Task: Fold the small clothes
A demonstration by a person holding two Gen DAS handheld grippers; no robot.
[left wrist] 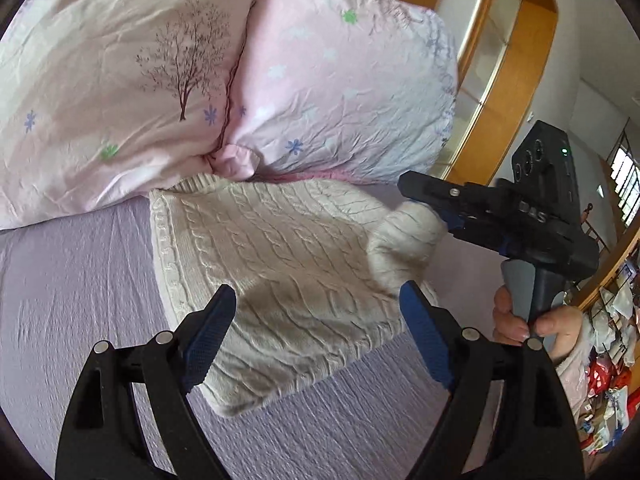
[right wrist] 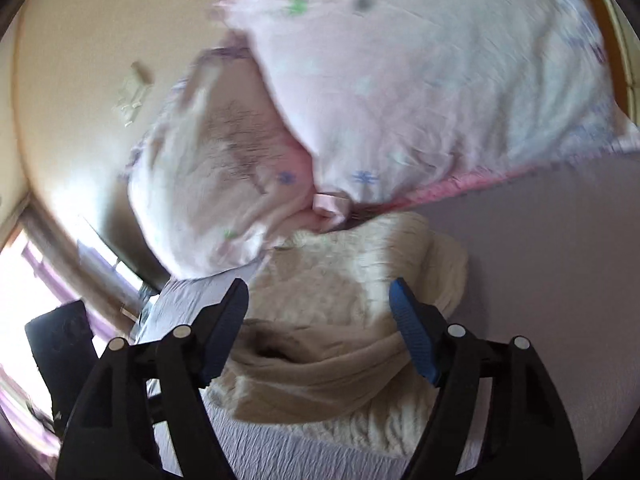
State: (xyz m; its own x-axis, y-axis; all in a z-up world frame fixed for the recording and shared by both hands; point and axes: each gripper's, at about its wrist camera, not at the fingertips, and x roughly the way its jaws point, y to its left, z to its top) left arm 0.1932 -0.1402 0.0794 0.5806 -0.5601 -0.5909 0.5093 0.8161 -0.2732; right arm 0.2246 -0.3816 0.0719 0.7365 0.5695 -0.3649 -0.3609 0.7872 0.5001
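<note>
A cream cable-knit sweater [left wrist: 276, 264] lies folded on the lilac bed sheet [left wrist: 72, 288], one bunched part at its right end [left wrist: 404, 244]. My left gripper [left wrist: 316, 308] is open and empty, just above the sweater's near edge. My right gripper shows in the left wrist view [left wrist: 440, 216] at the sweater's right end, beside the bunched part. In the right wrist view the right gripper [right wrist: 318, 308] is open, over a rolled fold of the sweater [right wrist: 320, 356]. That view is blurred.
Two pink floral pillows [left wrist: 120, 80] [left wrist: 340, 92] lie against the sweater's far edge. A wooden frame [left wrist: 516, 60] stands behind the bed at right. Cluttered items [left wrist: 612, 344] lie at the far right. A dark object [right wrist: 60, 344] sits left of the bed.
</note>
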